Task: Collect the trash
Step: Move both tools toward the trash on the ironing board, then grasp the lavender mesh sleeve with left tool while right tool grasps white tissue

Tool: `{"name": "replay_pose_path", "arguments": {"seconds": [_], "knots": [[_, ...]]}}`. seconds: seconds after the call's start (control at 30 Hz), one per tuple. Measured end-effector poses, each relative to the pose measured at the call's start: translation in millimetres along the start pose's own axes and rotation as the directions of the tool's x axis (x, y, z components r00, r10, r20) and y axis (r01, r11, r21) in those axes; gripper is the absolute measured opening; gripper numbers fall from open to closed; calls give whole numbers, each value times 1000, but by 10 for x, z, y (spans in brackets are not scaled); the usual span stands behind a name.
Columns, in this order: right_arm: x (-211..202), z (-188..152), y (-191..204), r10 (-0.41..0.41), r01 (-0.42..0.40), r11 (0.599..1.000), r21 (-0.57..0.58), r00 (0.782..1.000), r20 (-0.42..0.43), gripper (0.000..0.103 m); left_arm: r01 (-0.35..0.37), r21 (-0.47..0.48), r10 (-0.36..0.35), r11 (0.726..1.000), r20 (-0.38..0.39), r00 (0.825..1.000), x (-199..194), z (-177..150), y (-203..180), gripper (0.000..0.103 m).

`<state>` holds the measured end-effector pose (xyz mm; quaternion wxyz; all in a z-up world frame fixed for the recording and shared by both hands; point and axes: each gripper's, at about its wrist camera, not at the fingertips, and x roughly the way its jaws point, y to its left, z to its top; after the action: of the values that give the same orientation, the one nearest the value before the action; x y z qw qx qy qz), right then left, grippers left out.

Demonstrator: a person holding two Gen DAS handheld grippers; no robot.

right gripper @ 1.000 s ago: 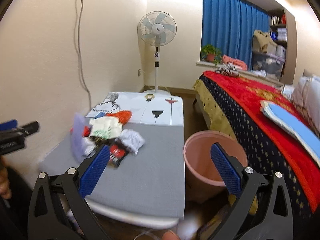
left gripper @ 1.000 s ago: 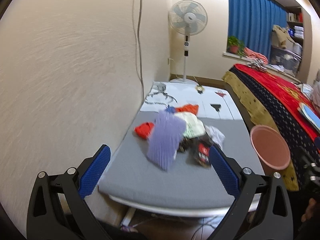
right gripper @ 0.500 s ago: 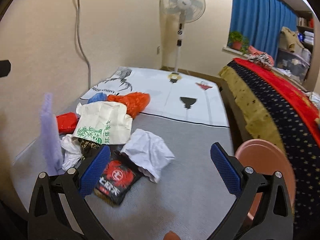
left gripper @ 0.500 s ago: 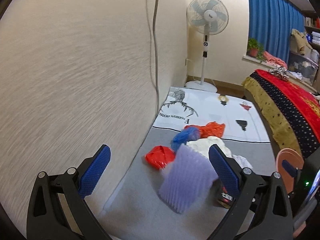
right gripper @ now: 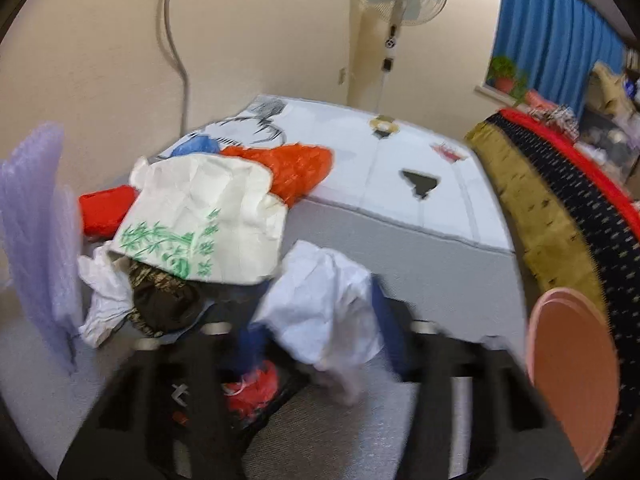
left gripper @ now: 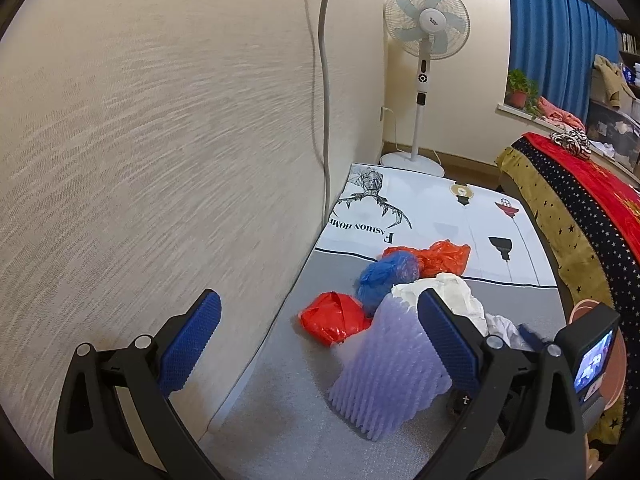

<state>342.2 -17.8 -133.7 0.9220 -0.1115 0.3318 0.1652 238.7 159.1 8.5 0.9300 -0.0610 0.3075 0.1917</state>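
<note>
A pile of trash lies on the grey mat (left gripper: 280, 420). It holds a lilac bubble-wrap sheet (left gripper: 390, 376), a red plastic bag (left gripper: 334, 318), a blue bag (left gripper: 386, 276), an orange bag (left gripper: 444, 256) and a white bamboo-print bag (right gripper: 200, 220). My left gripper (left gripper: 316, 340) is open and empty, low over the mat near the bubble wrap. My right gripper (right gripper: 316, 320) is blurred; its blue fingers stand on either side of a crumpled white paper (right gripper: 324, 304). A black and red wrapper (right gripper: 252, 392) lies under it. A pink bin (right gripper: 572, 380) stands at the right.
A wall with a hanging cable (left gripper: 324, 80) runs along the left. A standing fan (left gripper: 424, 32) is at the far corner. A bed with a red and navy cover (left gripper: 580, 208) lies to the right. A white printed mat (left gripper: 432, 208) lies beyond the grey one.
Both grippers have moved forward and down toward the pile. The right gripper's fingers have closed in around the white paper. The left gripper stays open.
</note>
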Motion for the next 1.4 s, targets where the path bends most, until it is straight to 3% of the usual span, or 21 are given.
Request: {"name": "replay_pose_path", "arguments": {"seconds": [0.03, 0.13, 0.3, 0.43, 0.6, 0.67, 0.73, 0.8, 1.07, 1.27, 1.3, 1.4], "knots": [[-5, 0, -16, 15, -15, 1000, 10, 1000, 5, 13, 2, -1, -2, 1000, -2, 1000, 12, -4, -6, 95], [-65, -12, -72, 32, -34, 999, 41, 999, 40, 4, 5, -1, -5, 1000, -4, 1000, 33, -13, -22, 95], [-249, 55, -99, 20, -21, 1000, 19, 996, 87, 3, 19, -5, -19, 1000, 22, 1000, 5, -17, -28, 95], [-575, 279, -263, -4, -1, 999, 42, 992, 124, 3, 73, -14, -72, 997, 69, 995, -77, -45, -75, 95], [-1027, 433, -537, -11, 2, 996, 85, 994, 110, 3, 108, 16, -109, 994, 108, 988, -196, -157, -334, 95], [-1180, 420, -621, -8, -3, 995, 99, 994, 111, 3, 85, 27, -89, 996, 150, 985, -260, -218, -450, 95], [-1333, 395, -694, -9, -4, 994, 112, 993, 117, 3, 6, 43, -17, 999, 253, 967, -344, -286, -590, 95], [-1475, 354, -763, -10, -6, 992, 123, 992, 128, 3, -23, 25, 15, 999, 287, 958, -322, -327, -697, 95], [-1572, 122, -1014, 14, -33, 983, 179, 994, 106, 3, -51, 14, 47, 999, 183, 982, 148, -553, -897, 95], [-1367, 112, -1094, 43, -57, 975, 214, 997, 69, 3, -58, -80, 68, 995, 122, 990, 445, -695, -806, 95], [-1350, 121, -1076, 41, -54, 977, 204, 997, 71, 3, -61, -95, 72, 994, 118, 990, 480, -716, -790, 94], [-1307, 129, -1012, 36, -47, 984, 172, 997, 69, 3, -45, -109, 58, 993, 119, 991, 533, -737, -756, 59]]}}
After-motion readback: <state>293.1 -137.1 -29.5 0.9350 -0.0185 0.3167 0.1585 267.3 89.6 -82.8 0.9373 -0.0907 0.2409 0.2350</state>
